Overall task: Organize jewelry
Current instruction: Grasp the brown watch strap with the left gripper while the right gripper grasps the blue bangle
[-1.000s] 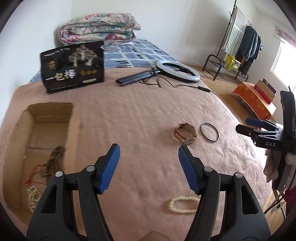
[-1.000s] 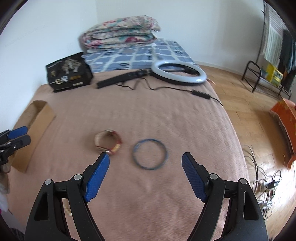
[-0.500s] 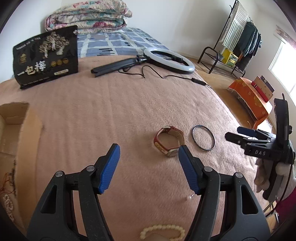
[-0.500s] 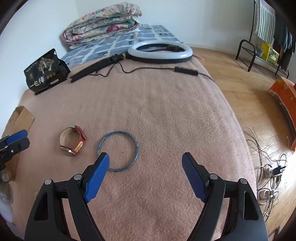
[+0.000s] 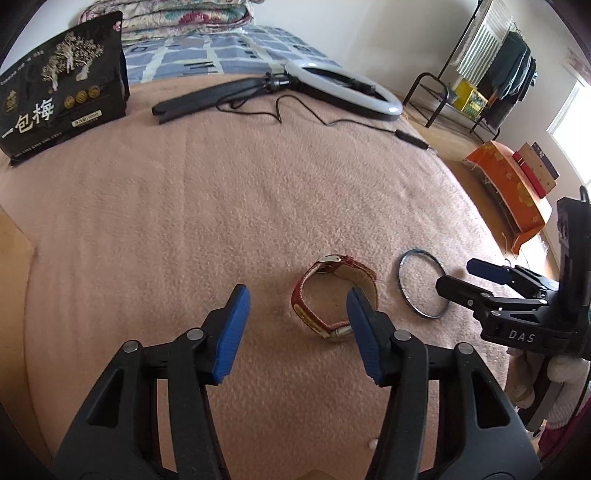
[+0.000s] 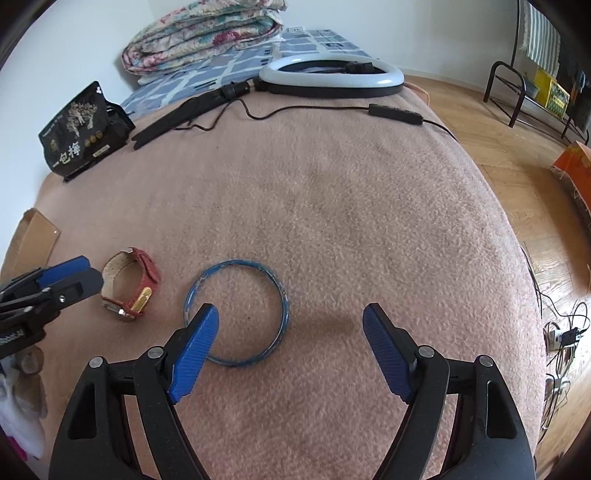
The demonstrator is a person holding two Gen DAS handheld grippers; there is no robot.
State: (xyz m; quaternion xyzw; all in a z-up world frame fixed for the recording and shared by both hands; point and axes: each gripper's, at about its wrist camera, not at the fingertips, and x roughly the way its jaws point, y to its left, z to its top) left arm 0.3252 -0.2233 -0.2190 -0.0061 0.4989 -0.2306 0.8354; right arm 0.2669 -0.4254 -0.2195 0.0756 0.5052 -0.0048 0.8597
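Note:
A red-strapped watch (image 5: 334,297) lies on the pink blanket, just ahead of my open left gripper (image 5: 297,325); its right end sits by the right finger. It also shows in the right wrist view (image 6: 131,282). A blue bangle (image 6: 236,312) lies flat beside it, partly between the fingers of my open right gripper (image 6: 290,345); the left finger covers its near-left edge. In the left wrist view the bangle (image 5: 423,282) lies under the right gripper's tip. Both grippers are empty.
A cardboard box edge (image 6: 35,230) lies at the blanket's left. A black printed bag (image 5: 61,105), a ring light (image 5: 341,86) with its stand and cable, and folded quilts (image 6: 207,31) lie at the far end. Wooden floor and cables (image 6: 561,332) lie right.
Both grippers moved forward and down toward the blanket. The watch and bangle are closer now. The cardboard box and the pearl bracelet have slid out of the left view.

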